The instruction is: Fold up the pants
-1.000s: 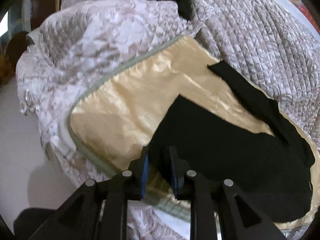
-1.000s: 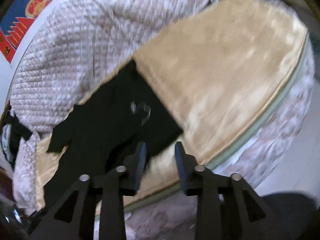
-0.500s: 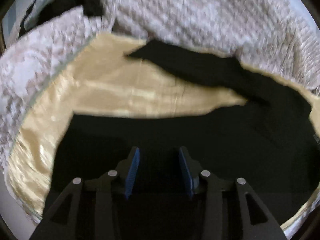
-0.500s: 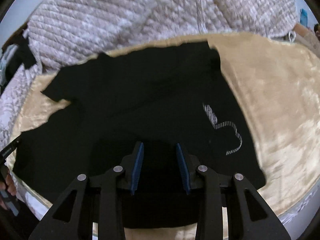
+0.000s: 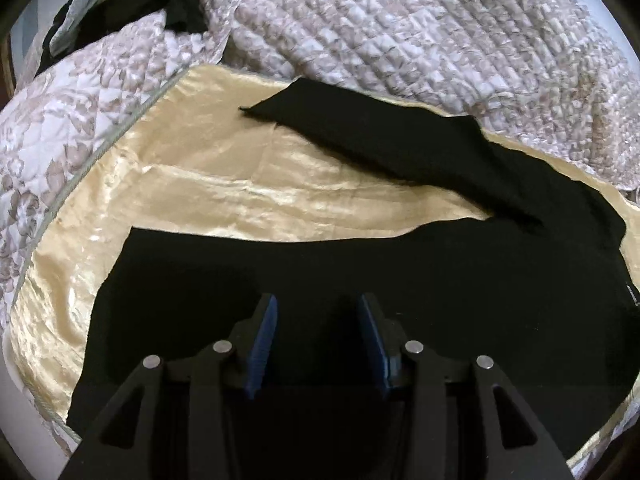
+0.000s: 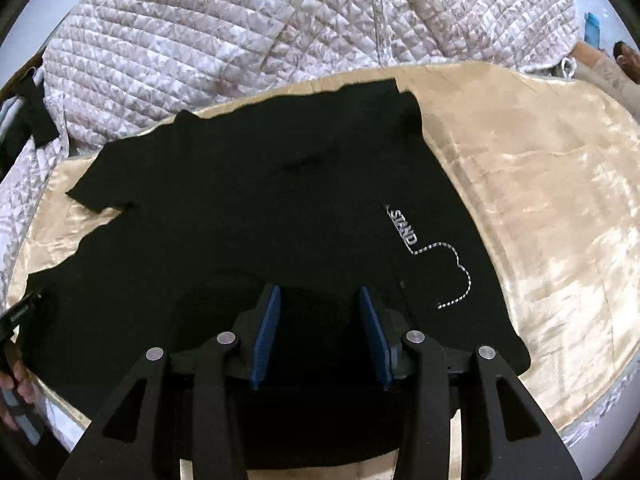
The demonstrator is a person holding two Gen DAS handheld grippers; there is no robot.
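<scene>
the black pants (image 5: 400, 264) are lying spread on a shiny cream-gold sheet (image 5: 208, 184), with a crumpled quilted bedspread (image 5: 420, 28) piled behind them. in the left wrist view one leg is stretching away toward the upper left while the other is running across just ahead of the fingers, so the two legs are splaying apart. the left gripper (image 5: 316, 340) is pointing steeply down over the nearer leg; its jaws have just been opening and are standing apart, blue pads (image 5: 262, 344) facing each other with only flat cloth showing below them, nothing pinched. the right gripper (image 6: 318, 332) is tilting down in the same way over the waist end of the pants (image 6: 260, 208), near white stitched lettering and a dotted line (image 6: 436, 252). its jaws have also just been opening and are gaping, gripping nothing. at the left edge of the right wrist view, the person's hand (image 6: 18, 384) is wrapping around a dark handle beside the pants' edge.
</scene>
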